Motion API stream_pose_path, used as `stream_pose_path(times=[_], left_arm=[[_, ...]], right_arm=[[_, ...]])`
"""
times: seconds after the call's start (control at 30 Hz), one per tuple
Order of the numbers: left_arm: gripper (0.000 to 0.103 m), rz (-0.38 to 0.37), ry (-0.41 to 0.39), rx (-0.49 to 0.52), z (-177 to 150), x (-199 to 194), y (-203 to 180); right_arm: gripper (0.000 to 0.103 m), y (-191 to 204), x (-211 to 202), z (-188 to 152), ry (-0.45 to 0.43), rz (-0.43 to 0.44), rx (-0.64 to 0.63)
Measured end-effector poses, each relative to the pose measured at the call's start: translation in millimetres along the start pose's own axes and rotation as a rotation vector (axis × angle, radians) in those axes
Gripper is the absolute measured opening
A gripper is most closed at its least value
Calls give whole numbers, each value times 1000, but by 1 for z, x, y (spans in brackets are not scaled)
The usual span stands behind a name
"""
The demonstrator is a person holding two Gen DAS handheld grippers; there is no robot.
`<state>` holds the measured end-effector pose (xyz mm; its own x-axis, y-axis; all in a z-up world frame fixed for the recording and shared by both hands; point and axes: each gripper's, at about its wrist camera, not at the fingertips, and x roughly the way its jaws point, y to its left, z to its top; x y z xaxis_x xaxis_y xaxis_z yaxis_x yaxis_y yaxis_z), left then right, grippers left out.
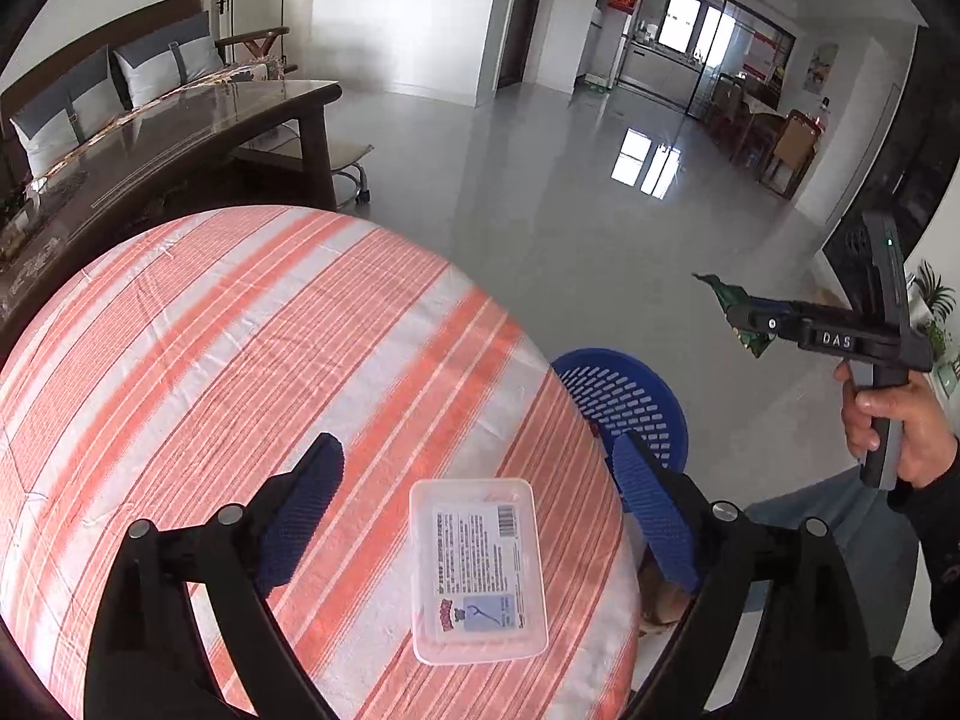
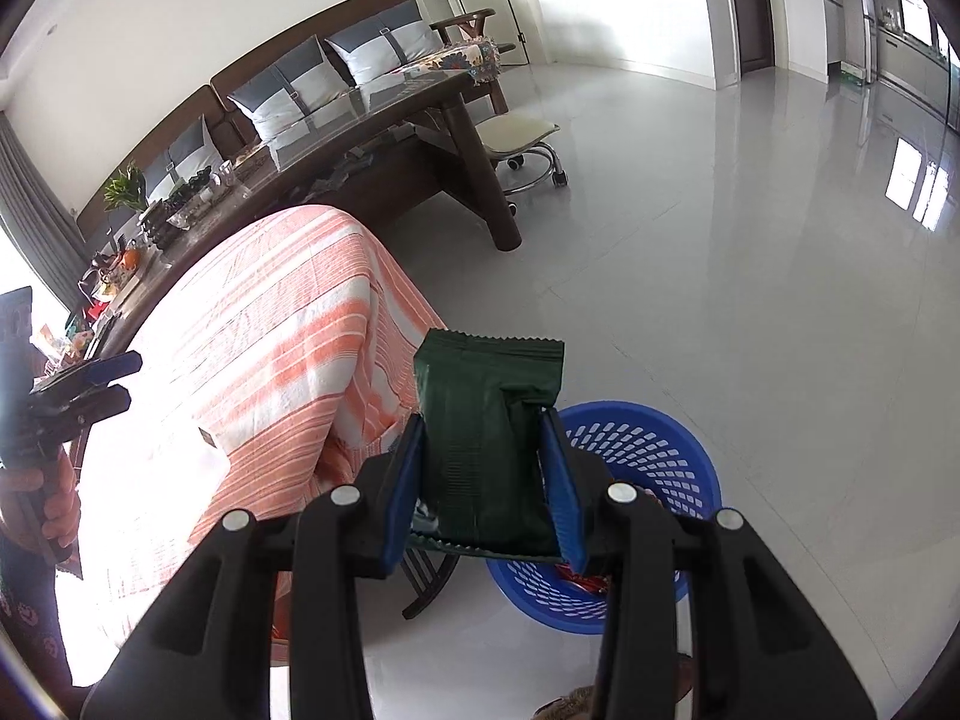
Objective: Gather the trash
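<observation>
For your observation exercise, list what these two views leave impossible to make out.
- Blue basket contents: right wrist view, mostly hidden by the right tongs and green packet; only a red scrap shows.
- Basket's inside: left wrist view, cut off by the striped table edge.
- Plastic box label text: too small.
- Coffee table clutter: too small, partly overexposed.

A tray (image 1: 478, 570) lies on the table (image 1: 180, 360), basket (image 1: 624, 402) beside it.
</observation>
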<state>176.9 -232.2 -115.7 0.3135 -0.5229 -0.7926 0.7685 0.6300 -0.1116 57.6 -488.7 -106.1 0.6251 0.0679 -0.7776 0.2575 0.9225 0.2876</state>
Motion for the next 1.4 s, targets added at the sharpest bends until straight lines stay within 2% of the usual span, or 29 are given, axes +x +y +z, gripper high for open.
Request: stream_pose_path(times=[0.17, 0.2, 0.23, 0.27, 0.37, 0.47, 0.57, 0.7, 0.87, 0.9, 0.93, 0.97, 1.0, 1.1, 1.13, 1.2, 1.33, 1.4], left_arm=[[91, 74, 133, 57, -36, 37, -17], [84, 88, 146, 60, -39, 42, -17], [70, 91, 151, 52, -40, 45, -16], [60, 80, 153, 28, -39, 46, -13], [59, 12, 109, 4, -24, 41, -21], [59, -64, 76, 38, -3, 45, -58], [60, -136, 73, 59, 15, 67, -100], [60, -194, 126, 78, 27, 118, -144], [61, -182, 199, 90, 27, 187, -165], [76, -176, 211, 83, 27, 200, -164], [84, -178, 208, 70, 26, 210, -163], [89, -180, 196, 56, 25, 217, -161], [89, -174, 196, 45, 25, 223, -159], [89, -183, 192, -4, 28, 223, -153], [89, -191, 169, -15, 30, 216, -152], [89, -175, 122, -20, 32, 202, -155], [95, -121, 5, 1, 39, 159, -166], [98, -88, -63, 27, 37, 130, -174]], right_arm=[[38, 0, 4, -6, 12, 3, 4], [38, -1, 4, -8, 14, 3, 4], [38, -1, 4, -9, 15, 1, 4], [38, -3, 3, -10, 16, -3, 3], [38, -12, 1, -13, 25, -20, 14], [38, -31, 8, -20, 56, -36, 54], [38, -56, 23, -28, 98, -41, 112], [38, -88, 43, -37, 133, -56, 189], [38, -122, 63, -45, 140, -45, 292], [40, -131, 67, -47, 136, -33, 323], [41, -139, 71, -49, 130, -12, 356], [55, -146, 74, -52, 121, 5, 388], [69, -152, 75, -54, 112, 6, 413], [71, -161, 67, -56, 93, 11, 443], [71, -162, 62, -56, 84, 6, 444], [81, -161, 50, -56, 59, -21, 437], [82, -150, 22, -59, 31, -82, 409], [99, -139, 3, -62, 6, -97, 391]])
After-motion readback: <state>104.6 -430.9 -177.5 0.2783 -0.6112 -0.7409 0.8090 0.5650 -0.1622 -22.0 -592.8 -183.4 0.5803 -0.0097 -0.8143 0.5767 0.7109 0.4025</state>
